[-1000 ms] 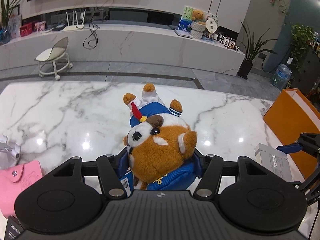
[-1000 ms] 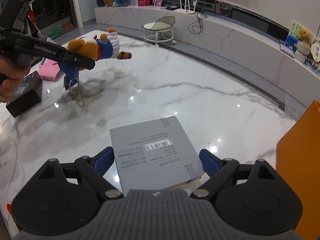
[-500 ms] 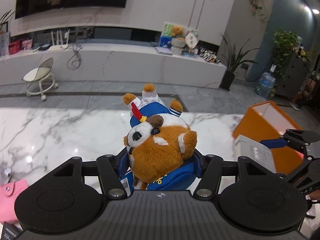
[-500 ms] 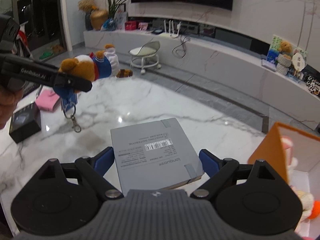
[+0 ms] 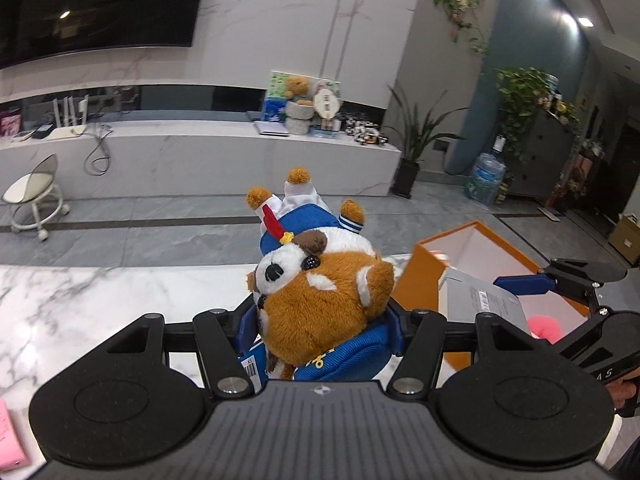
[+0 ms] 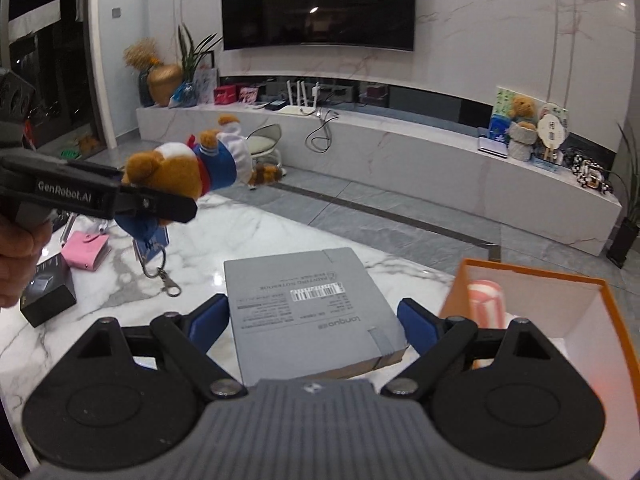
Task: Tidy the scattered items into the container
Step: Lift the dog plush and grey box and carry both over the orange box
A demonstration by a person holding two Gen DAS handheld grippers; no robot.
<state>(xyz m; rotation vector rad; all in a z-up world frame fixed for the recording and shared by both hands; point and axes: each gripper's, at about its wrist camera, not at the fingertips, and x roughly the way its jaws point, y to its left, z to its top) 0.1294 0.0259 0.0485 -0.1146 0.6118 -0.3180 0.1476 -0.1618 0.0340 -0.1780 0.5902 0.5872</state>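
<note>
The brown-and-white plush toy in a blue sailor outfit (image 5: 320, 300) is held in the air, clamped at its head and blue bag between the blue pads of the left gripper (image 5: 320, 320), its feet pointing away from the camera. In the right wrist view the same plush toy (image 6: 180, 168) hangs above the white marble surface (image 6: 280, 236), with a metal keyring clasp (image 6: 162, 276) dangling beneath it, and a hand (image 6: 16, 256) grips the left gripper's handle at the left edge.

The flat grey rectangular box with a barcode label (image 6: 308, 312) is held level between the jaws of the right gripper (image 6: 312, 320), whose blue pads press on its two sides; it too is clear of the surface. In the left wrist view this grey box (image 5: 480, 304) sits just beside the plush toy, in front of the container.

The orange open-topped cardboard box with a white interior (image 6: 592, 280) stands at the right edge of the surface, with a pink-and-white striped item (image 6: 486, 300) inside it.

Back on the surface lie a pink snap-button pouch (image 6: 86, 250) and, near it, a small black box (image 6: 46, 296).
</note>
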